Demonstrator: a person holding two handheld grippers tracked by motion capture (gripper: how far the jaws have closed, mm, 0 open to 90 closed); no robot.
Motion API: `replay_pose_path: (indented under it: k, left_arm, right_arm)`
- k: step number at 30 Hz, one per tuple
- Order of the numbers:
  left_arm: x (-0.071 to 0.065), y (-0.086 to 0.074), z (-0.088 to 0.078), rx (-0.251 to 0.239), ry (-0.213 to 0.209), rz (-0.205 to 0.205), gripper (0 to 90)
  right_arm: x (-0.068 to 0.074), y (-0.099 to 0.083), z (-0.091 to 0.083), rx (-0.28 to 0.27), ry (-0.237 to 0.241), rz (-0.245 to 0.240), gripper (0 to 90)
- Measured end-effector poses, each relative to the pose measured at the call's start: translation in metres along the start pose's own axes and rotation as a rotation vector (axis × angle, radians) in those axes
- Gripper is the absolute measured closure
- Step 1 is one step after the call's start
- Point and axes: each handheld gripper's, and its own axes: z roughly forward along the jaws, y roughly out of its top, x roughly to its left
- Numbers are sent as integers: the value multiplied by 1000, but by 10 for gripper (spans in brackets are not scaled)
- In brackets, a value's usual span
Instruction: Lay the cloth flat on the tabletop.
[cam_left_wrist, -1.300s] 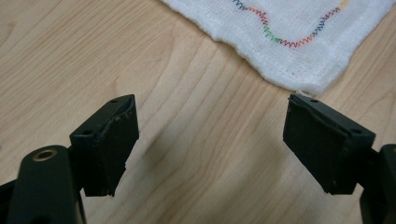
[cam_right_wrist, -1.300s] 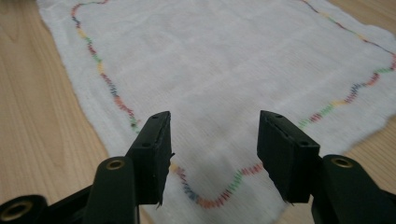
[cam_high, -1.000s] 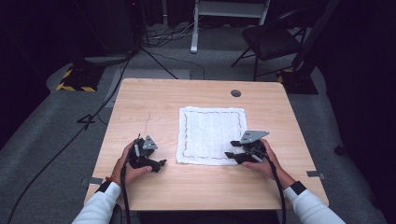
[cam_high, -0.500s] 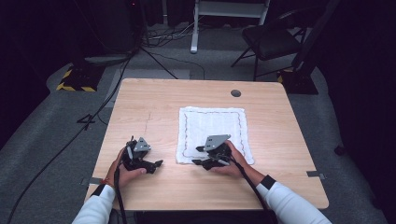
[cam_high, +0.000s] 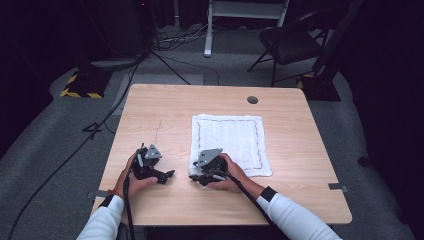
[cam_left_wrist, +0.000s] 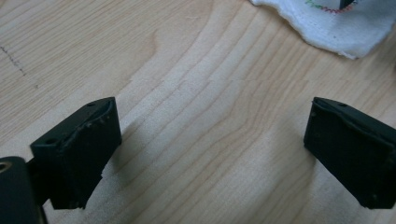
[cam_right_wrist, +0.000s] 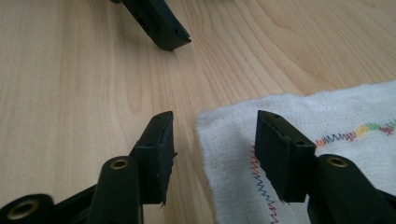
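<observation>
The right gripper (cam_right_wrist: 212, 154), jaws part-open and closing, straddles the white cloth's (cam_high: 227, 140) near-left corner for a pinch, while the left gripper (cam_left_wrist: 210, 144) waits wide open, holding nothing.

A white woven cloth (cam_right_wrist: 336, 121) with rough, nubby texture lies on the smooth, matt pale-wood table (cam_right_wrist: 70, 70).
</observation>
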Motion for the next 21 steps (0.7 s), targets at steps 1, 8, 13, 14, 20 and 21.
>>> replay_pose_path:
  k: [1, 8, 13, 14, 20, 21]
  left_arm:
    - [0, 0, 0, 0, 0, 0, 31]
    - [4, 7, 6, 9, 16, -18, 10]
    - [15, 16, 9, -9, 47, -39, 170]
    - [18, 19, 10, 2, 49, -50, 157]
    - [35, 38, 8, -85, 82, -110, 178]
    - [35, 38, 8, -85, 82, -110, 179]
  right_arm:
    - [0, 0, 0, 0, 0, 0, 481]
    - [-6, 3, 3, 3, -29, 34, 671]
    - [-10, 4, 3, 19, -57, 36, 809]
    - [-10, 5, 3, 19, -58, 36, 824]
    - [-8, 4, 2, 12, -42, 32, 863]
    - [-5, 4, 2, 14, -37, 28, 864]
